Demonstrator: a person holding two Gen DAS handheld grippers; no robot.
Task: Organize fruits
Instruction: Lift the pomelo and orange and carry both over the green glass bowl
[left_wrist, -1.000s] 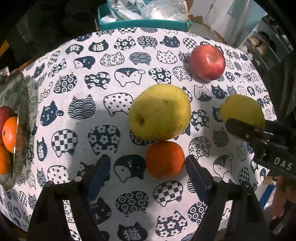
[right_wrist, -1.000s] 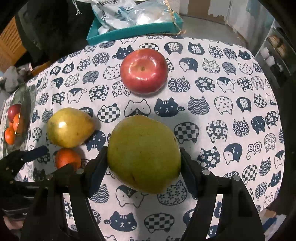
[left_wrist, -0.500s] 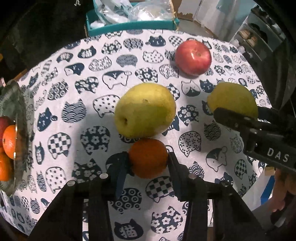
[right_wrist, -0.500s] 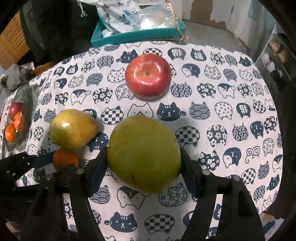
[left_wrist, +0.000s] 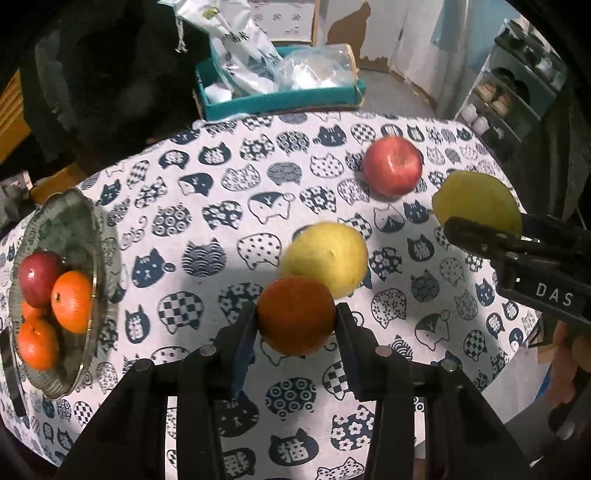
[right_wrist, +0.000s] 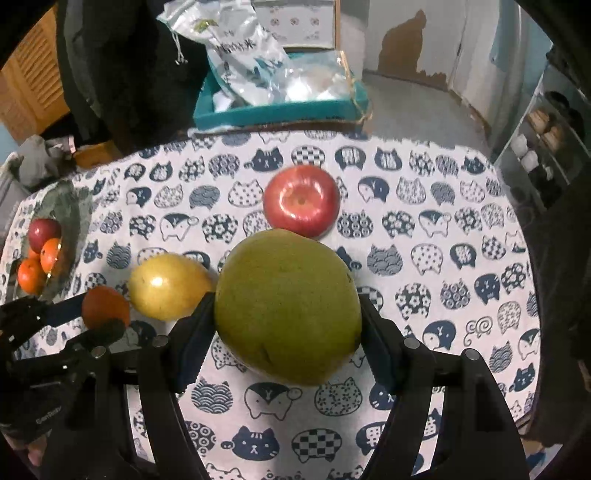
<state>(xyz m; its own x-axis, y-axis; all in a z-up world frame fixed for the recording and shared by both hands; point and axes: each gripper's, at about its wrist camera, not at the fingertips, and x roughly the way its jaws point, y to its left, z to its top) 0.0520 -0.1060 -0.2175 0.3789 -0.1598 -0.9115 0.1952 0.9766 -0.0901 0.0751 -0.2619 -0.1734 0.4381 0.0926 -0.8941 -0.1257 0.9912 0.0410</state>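
Orange (left_wrist: 296, 314): you hold it clamped between the two pads of your left hand-held gripper (left_wrist: 296, 325), whose jaws have just closed on it; it hangs above the cloth, just in front of the yellow pear.
Green pear (right_wrist: 287, 310): gripped across its width by your right hand-held gripper (right_wrist: 288, 332), both pads pressing its sides; it is lifted off the cloth, and from the right wrist view it overlaps the lower edge of the red apple.
Yellow pear (left_wrist: 325, 258): lying on the cloth, ungripped, between your two held fruits.
Red apple (right_wrist: 301, 199): resting on the cloth farther back, stem dimple facing up, apart from the yellow pear.
Glass bowl (left_wrist: 79, 218): at the left edge of the tabletop, tilted in the fisheye view; inside you can count one dark red apple (left_wrist: 38, 277) and three oranges (left_wrist: 71, 301), packed touching each other.
Tabletop (left_wrist: 207, 258): covered by a white cloth printed with navy cat heads in checks, waves and flowers.
Teal tray (right_wrist: 273, 110): beyond the far edge of the tabletop, loaded with crumpled plastic bags (right_wrist: 258, 62).
Shoe rack (left_wrist: 517, 92): at far right in the background, holding several pairs; details too small to tell.
Hand (left_wrist: 572, 350): yours, partly seen under the right hand-held gripper's body marked "DAS".
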